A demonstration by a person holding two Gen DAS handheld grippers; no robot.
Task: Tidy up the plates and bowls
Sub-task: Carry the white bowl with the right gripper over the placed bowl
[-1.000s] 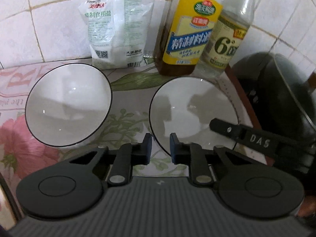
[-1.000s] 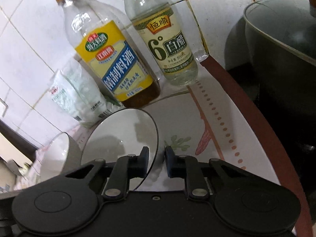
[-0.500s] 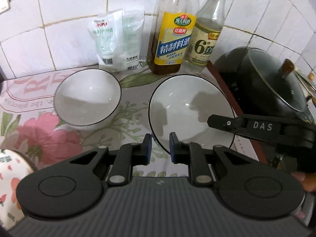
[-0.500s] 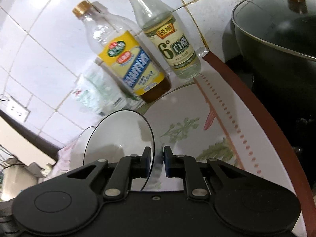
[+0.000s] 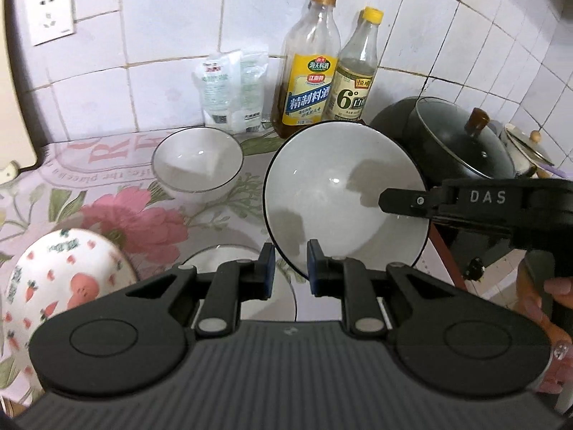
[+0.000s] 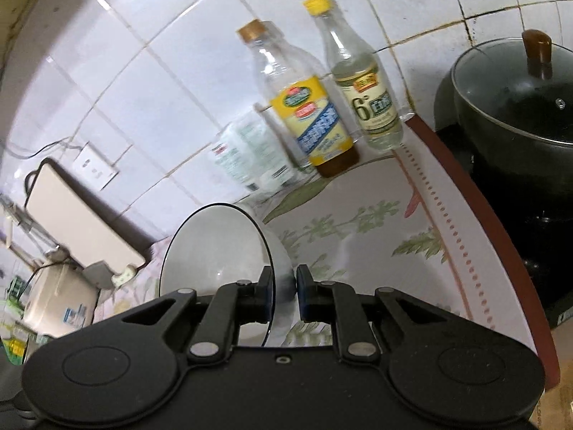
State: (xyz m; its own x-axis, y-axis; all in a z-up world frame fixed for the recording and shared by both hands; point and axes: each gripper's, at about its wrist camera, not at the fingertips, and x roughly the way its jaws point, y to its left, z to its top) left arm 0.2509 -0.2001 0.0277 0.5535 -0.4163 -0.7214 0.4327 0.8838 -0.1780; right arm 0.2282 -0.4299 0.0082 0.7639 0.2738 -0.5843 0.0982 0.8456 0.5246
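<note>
The left gripper (image 5: 290, 267) points downward with its 2 jaws nearly together, pinching the bowl rim; the right gripper (image 6: 283, 292) reaches in from the right, jaws clamped on that rim too; fingers (image 5: 557, 286) of the right hand wrap its handle.

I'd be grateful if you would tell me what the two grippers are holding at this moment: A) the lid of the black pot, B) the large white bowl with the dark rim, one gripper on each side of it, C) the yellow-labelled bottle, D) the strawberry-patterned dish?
B: the left gripper pinches the near rim of the large white bowl, and the right gripper clamps its opposite edge, with the bowl tilted above the countertop.
</note>
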